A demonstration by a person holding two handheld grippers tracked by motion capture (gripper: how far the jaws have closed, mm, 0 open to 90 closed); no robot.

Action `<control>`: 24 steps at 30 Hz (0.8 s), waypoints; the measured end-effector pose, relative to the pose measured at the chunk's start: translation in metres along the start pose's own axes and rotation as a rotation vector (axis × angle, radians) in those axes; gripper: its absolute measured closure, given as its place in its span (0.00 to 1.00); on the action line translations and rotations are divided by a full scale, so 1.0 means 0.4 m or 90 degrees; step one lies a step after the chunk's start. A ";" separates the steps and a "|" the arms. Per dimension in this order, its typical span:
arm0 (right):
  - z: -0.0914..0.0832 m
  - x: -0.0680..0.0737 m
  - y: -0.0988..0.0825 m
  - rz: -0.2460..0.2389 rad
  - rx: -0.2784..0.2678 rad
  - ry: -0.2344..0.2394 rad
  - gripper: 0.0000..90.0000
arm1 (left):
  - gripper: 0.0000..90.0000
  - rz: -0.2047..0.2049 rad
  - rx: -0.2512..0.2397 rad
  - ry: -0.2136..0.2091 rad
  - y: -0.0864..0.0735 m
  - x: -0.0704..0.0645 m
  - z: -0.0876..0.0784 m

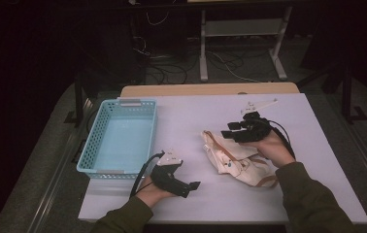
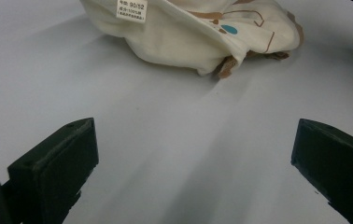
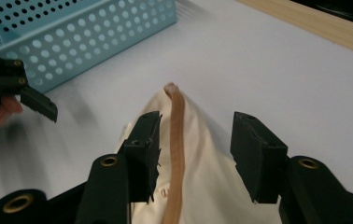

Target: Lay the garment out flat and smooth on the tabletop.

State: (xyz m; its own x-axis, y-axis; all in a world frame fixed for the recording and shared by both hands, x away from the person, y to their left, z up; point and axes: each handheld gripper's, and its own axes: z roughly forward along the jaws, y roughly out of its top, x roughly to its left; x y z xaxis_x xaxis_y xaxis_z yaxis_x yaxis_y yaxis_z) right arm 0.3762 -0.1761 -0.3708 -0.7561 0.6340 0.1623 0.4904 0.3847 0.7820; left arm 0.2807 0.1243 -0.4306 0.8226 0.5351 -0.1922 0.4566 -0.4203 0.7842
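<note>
A cream cloth garment [image 1: 235, 158] with brown straps and a small blue spot lies crumpled on the white table, right of centre. My right gripper [image 1: 230, 132] hovers over its far left end, open. In the right gripper view a brown strap [image 3: 177, 135] runs up between the two jaws of that gripper [image 3: 193, 140], and neither pad presses on it. My left gripper [image 1: 191, 188] rests near the table's front edge, left of the garment, pointing toward it. Its jaws [image 2: 193, 158] stand wide open over bare table, and the garment [image 2: 188, 32] with a white label lies ahead.
A light blue perforated basket [image 1: 91, 141] stands at the table's left side, with nothing visible in it; it also appears at the top left of the right gripper view [image 3: 95, 32]. A wooden strip [image 1: 210, 90] borders the table's far edge. Cables and stand legs lie on the floor beyond.
</note>
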 end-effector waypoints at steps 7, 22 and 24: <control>-0.037 -0.018 -0.053 0.011 0.014 -0.013 0.57 | 0.00 -0.001 -0.001 -0.001 0.000 0.001 0.000; -0.110 -0.066 -0.180 0.062 0.057 -0.044 0.57 | 0.00 -0.001 -0.003 0.001 0.000 0.002 -0.002; -0.115 -0.068 -0.196 0.068 0.063 -0.046 0.58 | 0.00 -0.001 -0.003 0.002 0.000 0.001 -0.002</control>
State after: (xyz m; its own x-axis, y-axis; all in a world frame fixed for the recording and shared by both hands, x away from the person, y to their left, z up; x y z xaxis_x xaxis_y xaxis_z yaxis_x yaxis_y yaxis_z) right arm 0.3385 -0.2543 -0.4087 -0.6665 0.7197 0.1945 0.6088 0.3748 0.6992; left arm 0.2809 0.1251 -0.4302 0.8210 0.5379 -0.1913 0.4557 -0.4158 0.7870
